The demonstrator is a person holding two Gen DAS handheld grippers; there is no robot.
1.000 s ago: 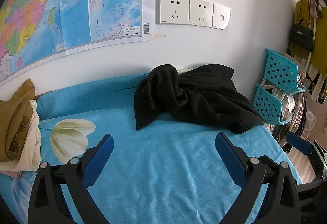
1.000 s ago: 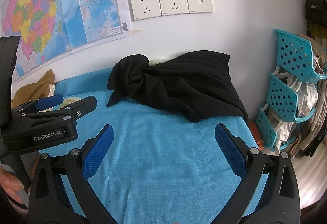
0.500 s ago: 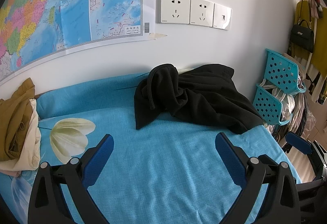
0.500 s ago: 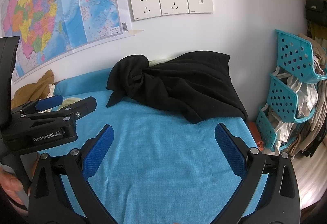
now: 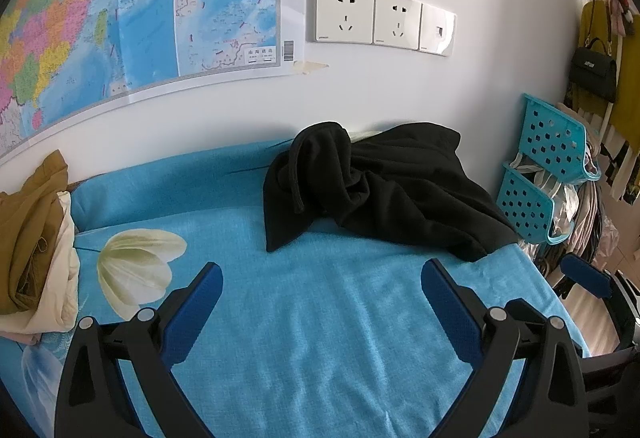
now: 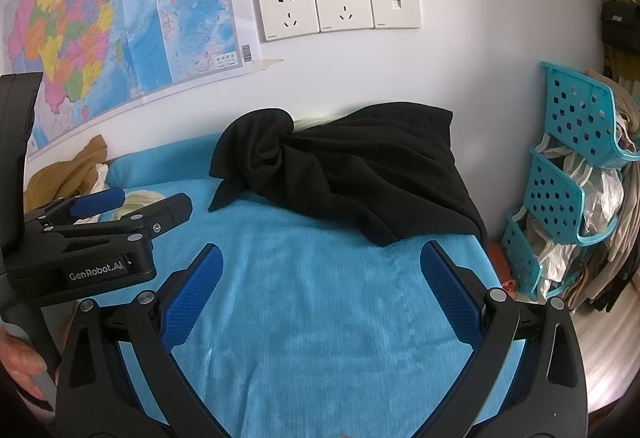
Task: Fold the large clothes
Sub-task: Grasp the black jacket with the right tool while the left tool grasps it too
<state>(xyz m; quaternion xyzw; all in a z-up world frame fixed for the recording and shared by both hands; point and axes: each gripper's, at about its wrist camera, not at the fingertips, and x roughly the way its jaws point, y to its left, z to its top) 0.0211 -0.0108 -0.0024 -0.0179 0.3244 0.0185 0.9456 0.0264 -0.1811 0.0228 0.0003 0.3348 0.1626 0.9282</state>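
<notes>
Left wrist view: the left hand-held gripper (image 5: 322,288) hangs with jaws spread wide and empty above the blue bed sheet (image 5: 320,338). The right hand-held gripper (image 6: 320,270) is likewise spread and empty. Beyond both, the black garment (image 6: 352,174) lies crumpled and twisted against the wall, well apart from either. Folding has not begun; grasping, spreading and folding all remain.

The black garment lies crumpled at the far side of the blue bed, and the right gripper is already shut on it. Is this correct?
Not quite. The black garment does lie crumpled at the far side of the blue bed, but the right gripper is open and short of it, as the right wrist view shows.
</notes>
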